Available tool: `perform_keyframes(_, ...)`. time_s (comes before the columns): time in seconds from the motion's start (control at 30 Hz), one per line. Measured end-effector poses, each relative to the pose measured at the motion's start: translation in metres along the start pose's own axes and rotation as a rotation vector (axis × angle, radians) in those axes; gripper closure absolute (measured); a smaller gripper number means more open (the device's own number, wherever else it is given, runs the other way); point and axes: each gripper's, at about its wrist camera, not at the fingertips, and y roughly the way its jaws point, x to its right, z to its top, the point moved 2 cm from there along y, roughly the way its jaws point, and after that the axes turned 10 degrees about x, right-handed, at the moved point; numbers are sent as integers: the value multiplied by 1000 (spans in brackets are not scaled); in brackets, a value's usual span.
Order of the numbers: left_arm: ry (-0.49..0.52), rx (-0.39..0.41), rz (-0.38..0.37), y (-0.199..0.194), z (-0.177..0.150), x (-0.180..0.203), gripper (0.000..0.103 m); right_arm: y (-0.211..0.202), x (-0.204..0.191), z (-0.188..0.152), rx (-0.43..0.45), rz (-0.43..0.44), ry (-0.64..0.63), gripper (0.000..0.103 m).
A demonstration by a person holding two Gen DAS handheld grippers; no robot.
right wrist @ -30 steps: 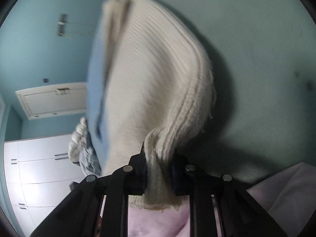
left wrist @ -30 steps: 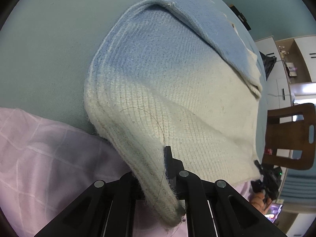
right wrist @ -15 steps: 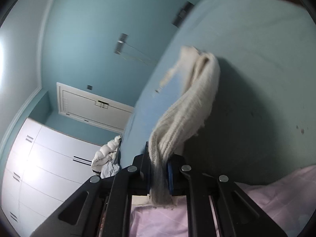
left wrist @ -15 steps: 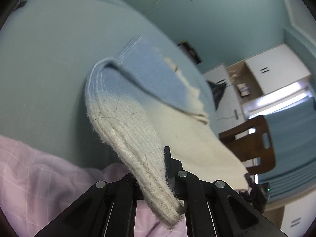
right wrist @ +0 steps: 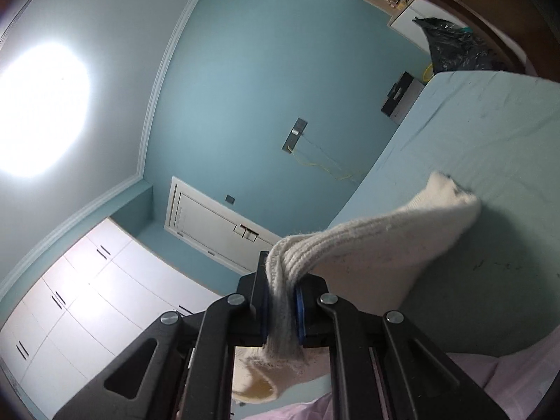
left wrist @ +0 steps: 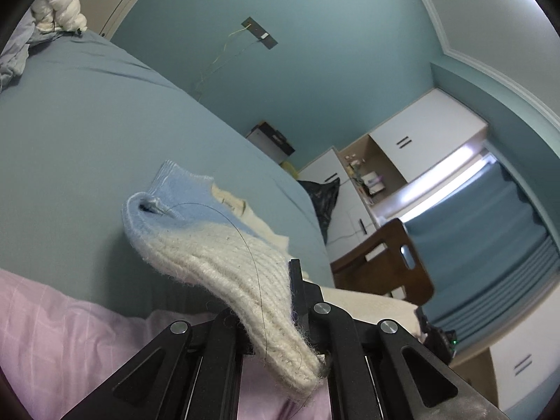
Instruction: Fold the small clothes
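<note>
Teal bed sheet beneath knitted sweater, pink blanket alongside

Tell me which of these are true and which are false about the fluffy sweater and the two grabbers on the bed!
1. The left hand-held gripper is shut on the sweater. True.
2. The right hand-held gripper is open and holds nothing. False: it is shut on the sweater's cream ribbed edge.
3. The sweater is cream with a light blue part. True.
4. The sweater lies flat on the bed sheet. False: its gripped edge is lifted, and only its far end reaches the sheet.
5. The sheet under the sweater is bright red. False: it is pale blue-green.
6. A pink cloth lies at the near edge of the bed. True.
</note>
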Motion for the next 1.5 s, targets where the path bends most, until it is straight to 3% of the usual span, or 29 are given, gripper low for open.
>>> perform_keyframes(0.17, -26, -21, -68, -41, -14, 13, 99, -47, -11, -4, 23, 24, -50, 95)
perform_keyframes(0.33, -50, -83, -89, -39, -26, 24, 99, -41, -19, -17, -7, 37, -44, 95)
perform_keyframes(0.5, -174, -42, -100, 4, 9, -2, 99, 16, 10, 2, -57, -157, 77, 95)
perform_keyframes(0.6, -248, -19, -78, 56, 47, -19, 99, 62, 22, 32, -53, -215, 143, 95)
perform_keyframes(0.73, -307, -13, 44, 147, 93, -41, 99, 170, 46, 71, -136, -357, 144, 95)
perform_keyframes(0.87, -419, -126, 100, 261, 130, -83, 99, 295, 103, 105, -228, -544, 187, 95)
perform_keyframes(0.9, -506, -181, 105, 295, 134, -103, 98, 318, 121, 110, -232, -586, 210, 95)
perform_keyframes(0.97, -674, -247, 181, 334, 129, -136, 85, 376, 168, 117, -327, -635, 259, 90)
perform_keyframes(1.0, -709, -255, 210, 342, 128, -143, 78, 400, 195, 119, -368, -650, 293, 88)
perform_keyframes(1.03, -723, -240, 220, 350, 131, -147, 56, 415, 218, 120, -382, -666, 328, 81)
perform_keyframes(1.07, -707, -205, 208, 353, 136, -145, 27, 421, 233, 122, -377, -700, 339, 71)
perform_keyframes(1.13, -658, -155, 179, 354, 142, -134, 0, 423, 240, 132, -315, -705, 304, 67)
perform_keyframes(1.2, -596, -137, 99, 355, 149, -118, 0, 426, 236, 138, -306, -612, 253, 49)
perform_keyframes(1.23, -569, -135, 99, 354, 148, -113, 0, 424, 235, 139, -306, -598, 221, 29)
perform_keyframes(1.27, -529, -138, 123, 351, 145, -107, 0, 420, 235, 138, -299, -616, 174, 19)
perform_keyframes(1.4, -387, -185, 177, 341, 106, -105, 0, 407, 253, 115, -395, -751, -29, 18)
perform_keyframes(1.5, -318, -195, 244, 331, 68, -119, 0, 402, 276, 91, -521, -829, -159, 18)
